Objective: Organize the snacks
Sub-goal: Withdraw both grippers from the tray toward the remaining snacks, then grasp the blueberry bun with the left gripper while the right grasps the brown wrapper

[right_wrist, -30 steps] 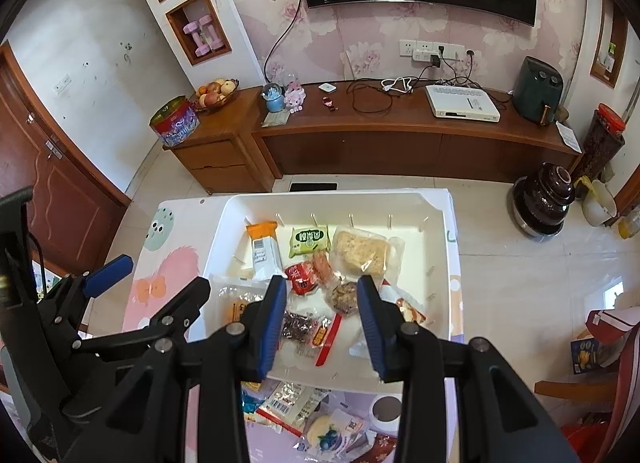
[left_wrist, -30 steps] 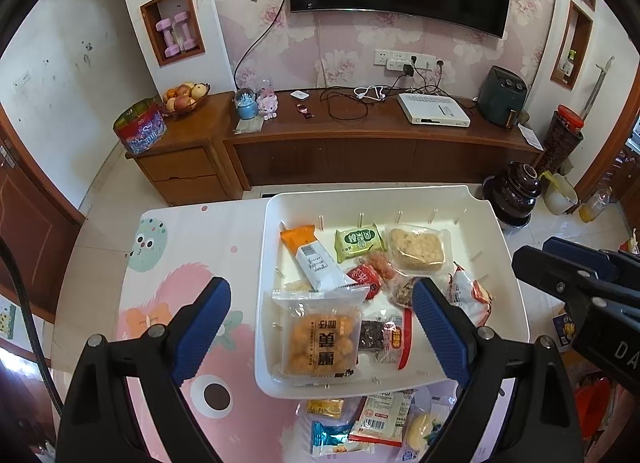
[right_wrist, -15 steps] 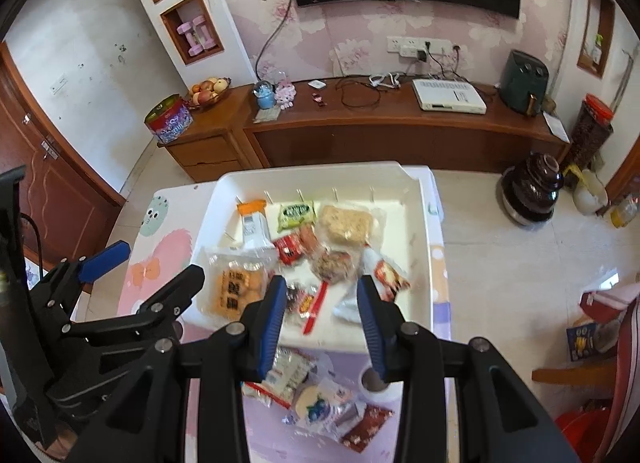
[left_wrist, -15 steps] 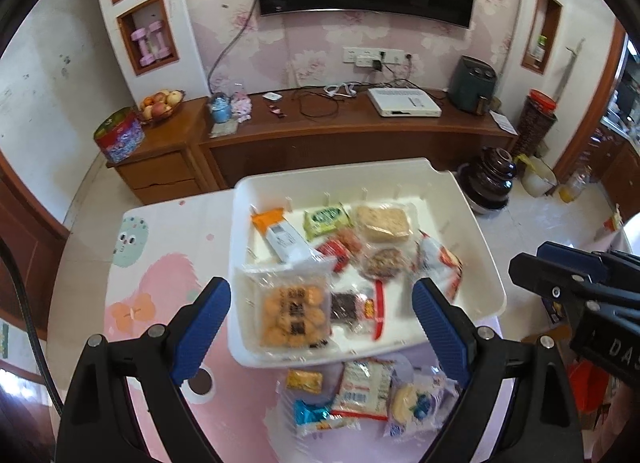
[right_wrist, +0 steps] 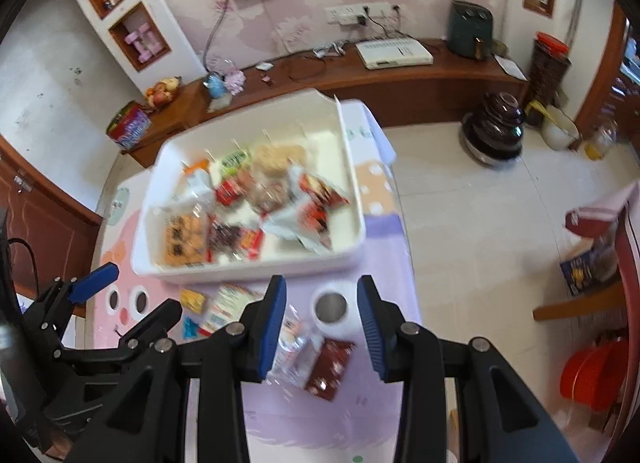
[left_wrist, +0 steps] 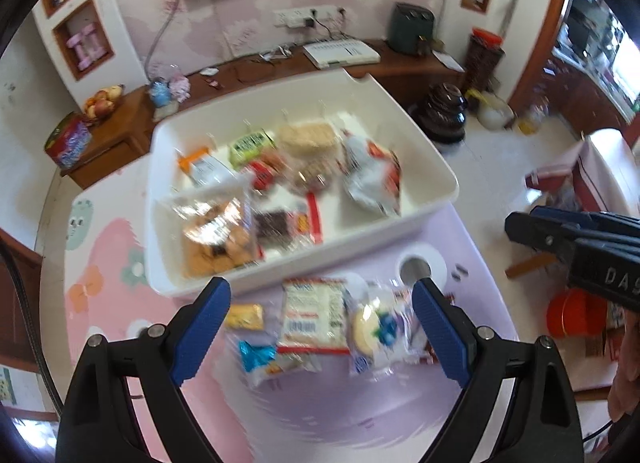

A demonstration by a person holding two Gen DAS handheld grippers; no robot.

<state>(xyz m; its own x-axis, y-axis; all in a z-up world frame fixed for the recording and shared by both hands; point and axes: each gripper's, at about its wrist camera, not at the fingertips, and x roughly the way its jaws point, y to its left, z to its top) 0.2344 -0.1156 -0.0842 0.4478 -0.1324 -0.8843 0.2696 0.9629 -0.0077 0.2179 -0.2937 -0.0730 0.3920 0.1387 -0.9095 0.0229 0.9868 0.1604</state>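
A: Both claws empty. Left claw (left_wrist: 321,313) spread wide, hanging over the loose snacks (left_wrist: 320,323) on the near part of the table (left_wrist: 340,415). Right claw (right_wrist: 322,317) about half open, over a clear packet (right_wrist: 296,347) and a brown packet (right_wrist: 330,363).

B: And the bin (left_wrist: 432,167)?

A: Just beyond the loose pile, already holding a heap of snacks (left_wrist: 280,183). Roughly 5 or 6 packets left outside, hard to count through the blur.

B: Likely trouble?

A: Overlap, mostly. White packet (left_wrist: 314,317) touching the round cake pack (left_wrist: 378,329) in the left view; closing wide there could catch 2 at once, or only a slippery film corner, then a drop short of the bin.

B: Anything on the right?

A: Brown packet lying half under the clear one, so a pinch may drag both. Also sitting near the right edge of the table; a nudge could send it to the floor.

B: And between the claws?

A: Close together over 1 small pile. Could collide if both reach in at once.
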